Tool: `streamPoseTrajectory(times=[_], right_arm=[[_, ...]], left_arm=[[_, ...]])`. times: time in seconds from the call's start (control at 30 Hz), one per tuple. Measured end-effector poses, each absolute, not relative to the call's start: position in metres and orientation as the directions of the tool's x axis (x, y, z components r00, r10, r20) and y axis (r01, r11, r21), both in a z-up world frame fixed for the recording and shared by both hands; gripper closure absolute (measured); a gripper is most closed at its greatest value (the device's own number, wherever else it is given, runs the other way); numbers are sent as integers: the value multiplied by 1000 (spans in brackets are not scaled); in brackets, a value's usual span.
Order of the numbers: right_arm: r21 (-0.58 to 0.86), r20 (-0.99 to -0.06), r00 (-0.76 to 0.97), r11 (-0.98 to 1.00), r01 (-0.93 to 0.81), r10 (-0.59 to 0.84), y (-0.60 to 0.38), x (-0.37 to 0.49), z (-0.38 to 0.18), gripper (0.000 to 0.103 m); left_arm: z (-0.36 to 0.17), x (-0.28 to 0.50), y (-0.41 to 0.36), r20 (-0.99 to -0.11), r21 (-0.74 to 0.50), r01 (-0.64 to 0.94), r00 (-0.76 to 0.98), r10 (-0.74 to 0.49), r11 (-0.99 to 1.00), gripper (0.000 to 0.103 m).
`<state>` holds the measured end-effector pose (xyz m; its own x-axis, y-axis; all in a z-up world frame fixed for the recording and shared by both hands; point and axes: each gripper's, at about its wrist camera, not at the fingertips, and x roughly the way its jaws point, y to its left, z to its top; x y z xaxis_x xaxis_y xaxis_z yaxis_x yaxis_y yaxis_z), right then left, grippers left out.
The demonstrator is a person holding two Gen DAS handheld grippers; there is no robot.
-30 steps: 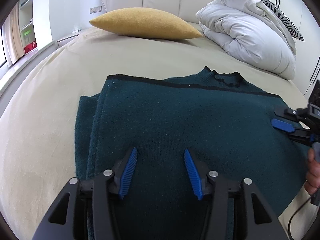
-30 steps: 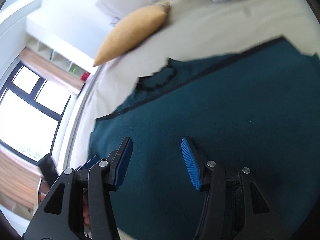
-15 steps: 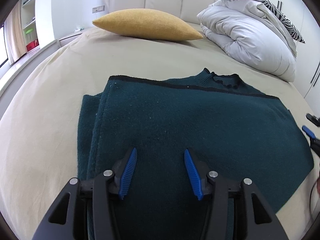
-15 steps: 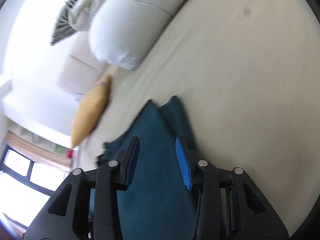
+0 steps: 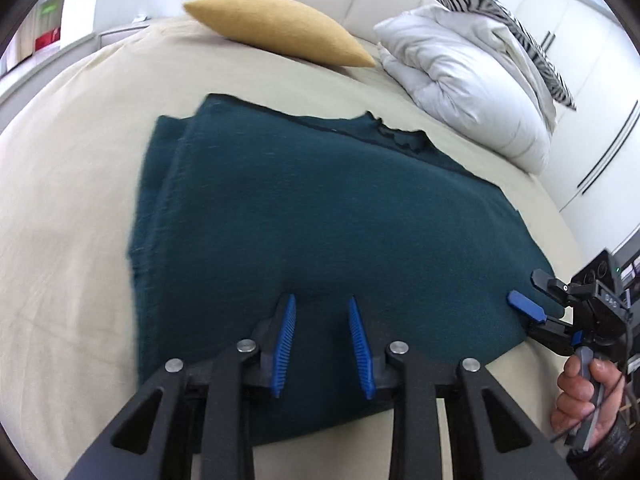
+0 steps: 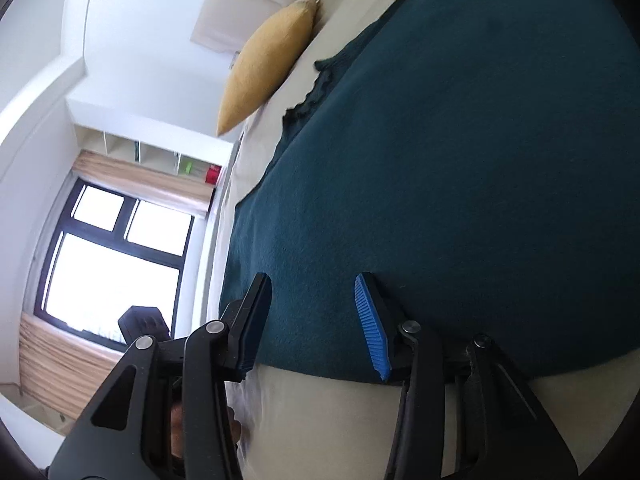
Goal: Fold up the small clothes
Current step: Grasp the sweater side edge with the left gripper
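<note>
A dark teal sweater point(image 5: 320, 208) lies flat on the beige bed point(image 5: 72, 208), its left side folded over and its collar point(image 5: 396, 136) at the far edge. My left gripper point(image 5: 322, 320) hangs over the sweater's near edge. Its jaws are closing, a gap still shows between the blue pads, and I see no fabric pinched. My right gripper point(image 5: 524, 288), held by a hand point(image 5: 580, 396), is rolled on its side at the sweater's near right corner. In the right wrist view the sweater point(image 6: 460, 180) edge lies between this gripper's point(image 6: 312, 292) parted fingers.
A mustard pillow point(image 5: 280, 28) and a bunched white duvet point(image 5: 460, 80) with a zebra-print pillow point(image 5: 500, 12) sit at the padded headboard. White wardrobe doors point(image 5: 592, 100) stand at the right. A window point(image 6: 108, 272) and wall shelves point(image 6: 160, 156) show beyond the bed's side.
The left gripper's jaws have narrowed and it has shifted and tilted over the sweater's near edge. The right gripper swung away toward the bare bed, then came back to the sweater's near right corner.
</note>
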<state>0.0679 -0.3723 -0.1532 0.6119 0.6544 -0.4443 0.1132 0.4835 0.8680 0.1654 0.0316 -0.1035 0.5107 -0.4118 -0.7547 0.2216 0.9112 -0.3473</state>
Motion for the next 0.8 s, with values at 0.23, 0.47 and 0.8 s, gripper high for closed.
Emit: streamPoseTrajectory(times=[0.23,0.47,0.8], right_arm=[[864,-452,731,456,215,512,-456,36,-154,63],[839,-456,791,494,228,408,-489,-4,-113,55],[862,-415,705,497,102,575,-404,47,-96,54]], left_arm=[[-104,145,80,-724,-439,164,519,-455,884,73],[-78,125,143,-668,-490,32,629,-398,871,37],[-118,200,151,-588,-757,-88,523,-616,648,30]])
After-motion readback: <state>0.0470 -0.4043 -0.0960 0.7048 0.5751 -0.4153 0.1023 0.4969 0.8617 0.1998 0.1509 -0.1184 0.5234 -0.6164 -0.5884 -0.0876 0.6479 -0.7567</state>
